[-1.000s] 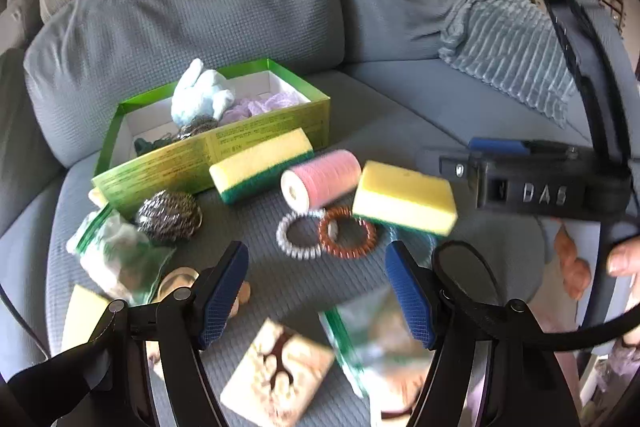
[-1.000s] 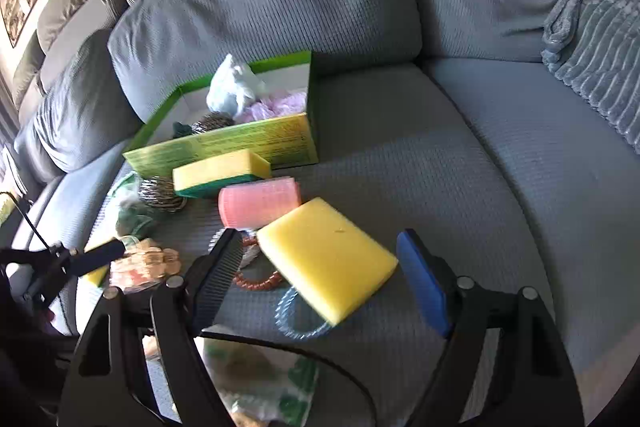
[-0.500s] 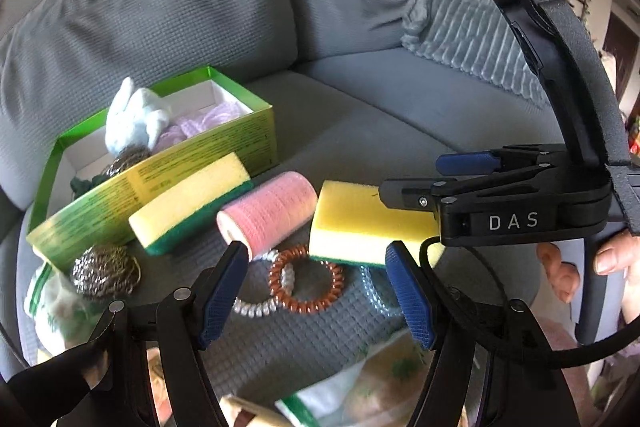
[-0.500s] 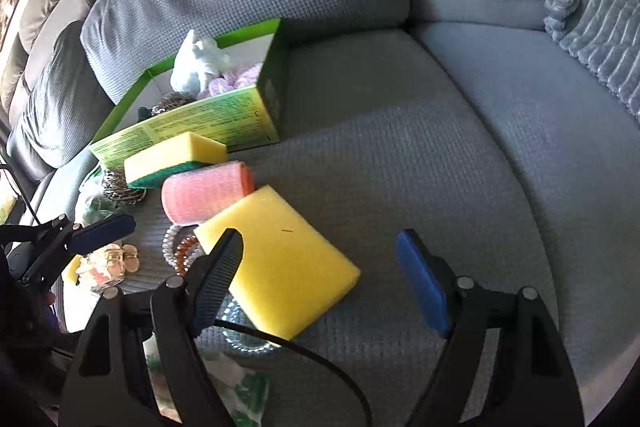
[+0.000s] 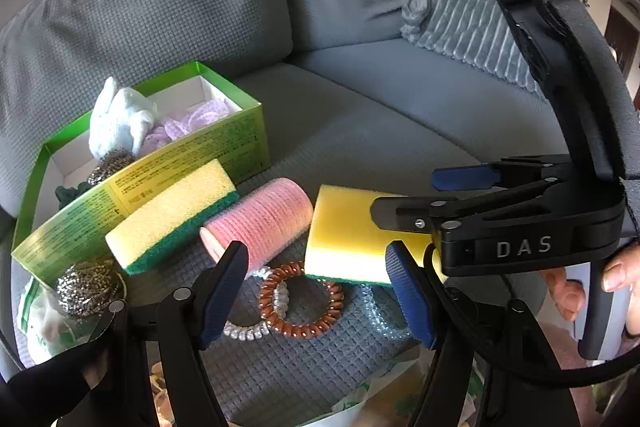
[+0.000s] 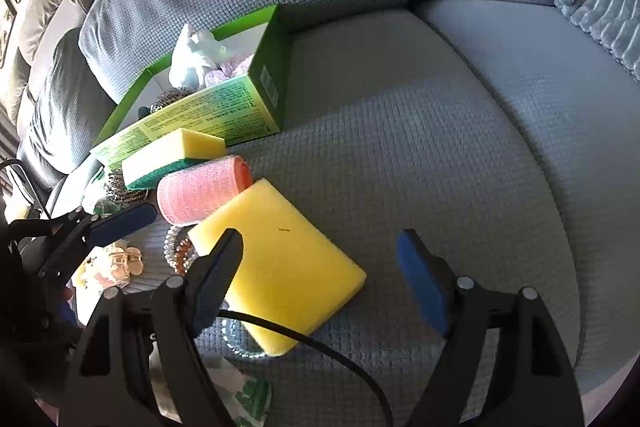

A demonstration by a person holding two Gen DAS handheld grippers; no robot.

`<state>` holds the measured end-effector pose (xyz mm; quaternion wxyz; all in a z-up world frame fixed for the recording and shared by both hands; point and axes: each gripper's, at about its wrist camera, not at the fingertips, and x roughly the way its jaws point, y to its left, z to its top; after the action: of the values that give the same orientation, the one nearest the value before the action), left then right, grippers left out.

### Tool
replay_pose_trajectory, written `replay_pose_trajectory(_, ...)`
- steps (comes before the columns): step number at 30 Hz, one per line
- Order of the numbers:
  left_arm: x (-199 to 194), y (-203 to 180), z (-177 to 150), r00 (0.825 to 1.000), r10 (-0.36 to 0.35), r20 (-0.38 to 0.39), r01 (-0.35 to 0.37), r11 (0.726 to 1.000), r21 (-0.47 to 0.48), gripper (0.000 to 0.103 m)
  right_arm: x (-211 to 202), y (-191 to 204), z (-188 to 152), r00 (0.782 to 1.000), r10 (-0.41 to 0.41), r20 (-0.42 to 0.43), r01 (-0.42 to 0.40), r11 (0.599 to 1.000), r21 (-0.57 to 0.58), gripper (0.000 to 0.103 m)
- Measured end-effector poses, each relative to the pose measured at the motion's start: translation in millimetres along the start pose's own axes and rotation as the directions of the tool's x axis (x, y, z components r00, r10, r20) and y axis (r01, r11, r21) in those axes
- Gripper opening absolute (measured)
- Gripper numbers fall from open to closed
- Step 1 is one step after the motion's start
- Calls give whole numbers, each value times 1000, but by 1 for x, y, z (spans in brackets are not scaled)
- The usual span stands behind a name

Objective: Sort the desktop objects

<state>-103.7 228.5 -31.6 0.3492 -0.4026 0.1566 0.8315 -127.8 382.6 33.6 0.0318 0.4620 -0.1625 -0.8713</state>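
Observation:
On the grey sofa seat lie a yellow sponge (image 5: 344, 239) (image 6: 280, 259), a pink hair roller (image 5: 264, 219) (image 6: 200, 187), a yellow-green sponge (image 5: 172, 215) (image 6: 172, 155), coiled hair ties (image 5: 300, 299) and a steel scourer (image 5: 88, 287). A green box (image 5: 160, 171) (image 6: 208, 107) behind them holds a white cloth, purple items and another scourer. My left gripper (image 5: 316, 295) is open above the hair ties. My right gripper (image 6: 320, 279) is open, over the yellow sponge's near right edge; it also shows from the side in the left wrist view (image 5: 404, 195).
Plastic packets (image 6: 240, 395) and a hair claw (image 6: 116, 263) lie at the seat's near left edge. Sofa back cushions (image 5: 160, 7) rise behind the box. A ribbed blanket (image 5: 472, 15) lies at the right. Bare seat (image 6: 440, 147) stretches right of the sponge.
Both grippers have moved forward and closer to the objects. The right gripper now reaches over the yellow sponge. Both stay open.

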Motion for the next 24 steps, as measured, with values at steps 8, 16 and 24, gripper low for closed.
replay_pose_trajectory(8,10,-3,4,1000,-11,-14,11,1000,20,72,9,-3,-4,999,25,-37,-24,999,35,80)
replay_pose_trajectory(16,19,0,7,999,-16,-31,16,1000,21,72,14,-5,-3,998,48,-52,-44,997,68,75)
replay_pose_trajectory(24,22,3,8,999,-18,-35,18,1000,12,72,19,-3,-1,996,61,-66,-54,993,102,66)
